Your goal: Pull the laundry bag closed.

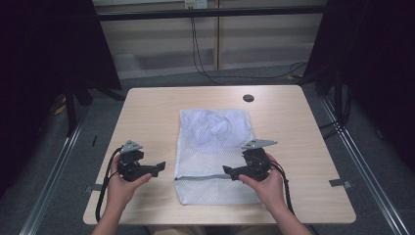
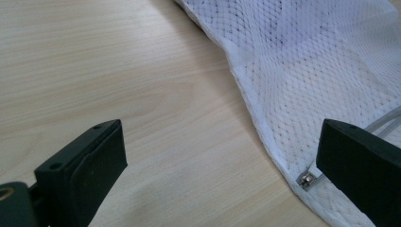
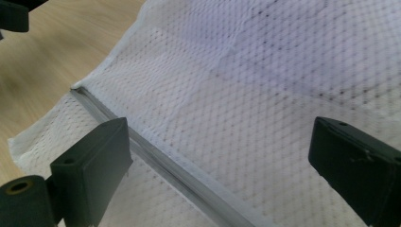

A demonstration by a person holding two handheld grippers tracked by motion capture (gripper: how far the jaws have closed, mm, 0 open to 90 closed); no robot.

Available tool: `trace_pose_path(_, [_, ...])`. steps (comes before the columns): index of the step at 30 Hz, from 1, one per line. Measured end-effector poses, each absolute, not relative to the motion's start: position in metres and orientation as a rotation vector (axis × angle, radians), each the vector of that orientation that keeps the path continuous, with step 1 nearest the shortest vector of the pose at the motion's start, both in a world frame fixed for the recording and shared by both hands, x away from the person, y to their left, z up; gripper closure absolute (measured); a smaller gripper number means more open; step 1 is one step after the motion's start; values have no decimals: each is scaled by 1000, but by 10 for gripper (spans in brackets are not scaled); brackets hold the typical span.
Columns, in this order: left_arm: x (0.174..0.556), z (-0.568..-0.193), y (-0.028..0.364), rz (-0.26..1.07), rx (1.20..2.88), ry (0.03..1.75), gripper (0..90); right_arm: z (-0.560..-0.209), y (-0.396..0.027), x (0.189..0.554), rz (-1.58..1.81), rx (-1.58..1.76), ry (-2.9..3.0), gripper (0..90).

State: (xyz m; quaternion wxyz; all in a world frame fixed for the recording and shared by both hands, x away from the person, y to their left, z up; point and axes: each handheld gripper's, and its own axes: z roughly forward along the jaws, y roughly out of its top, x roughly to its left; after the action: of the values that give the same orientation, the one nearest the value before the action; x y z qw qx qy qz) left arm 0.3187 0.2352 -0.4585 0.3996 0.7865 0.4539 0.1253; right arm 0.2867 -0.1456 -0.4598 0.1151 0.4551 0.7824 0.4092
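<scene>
Item: white mesh laundry bag [image 1: 215,152], lying flat near the middle of the light wooden table [image 1: 147,112], its long axis running from the person's edge toward the far edge. Something pale and bunched showed through the mesh in the far half of the bag.

Feature: grey zipper [image 1: 205,177], crossing the bag's width close to its near end, at right angles to the long axis. The metal zipper pull [image 2: 307,179] sat at the bag's left edge, seen in the left gripper view just beside that gripper's right-hand jaw.

Left gripper [image 1: 159,167]: held just left of the bag, over bare table, pointing toward the bag's left edge at the level of the zipper; jaws spread wide, holding nothing.

Right gripper [image 1: 227,170]: held over the bag itself, above the right part of the zipper, pointing toward the bag's left edge; jaws spread wide, holding nothing. In the right gripper view the zipper [image 3: 165,163] ran on a slant past the left-hand jaw.

Relation of note: the pull lay at the bag's left end of the zipper line, so the left gripper was much the nearer to it; the right gripper was already above the mesh and was better placed to pin the fabric while the pull was drawn along the zipper, toward the bag's right edge.

Also on the table: a dark round cable port [image 1: 248,98], beyond the bag's far right corner.
</scene>
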Motion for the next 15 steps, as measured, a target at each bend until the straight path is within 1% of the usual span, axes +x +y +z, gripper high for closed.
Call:
trace_pose_path(4, [317, -458, 235, 275, 1984, 1144, 46, -461, -137, 288, 1215, 1323, 2308, 68])
trace_pose_path(15, [313, -458, 238, 297, 2000, 1134, 32, -462, -112, 291, 1254, 1308, 2355, 78])
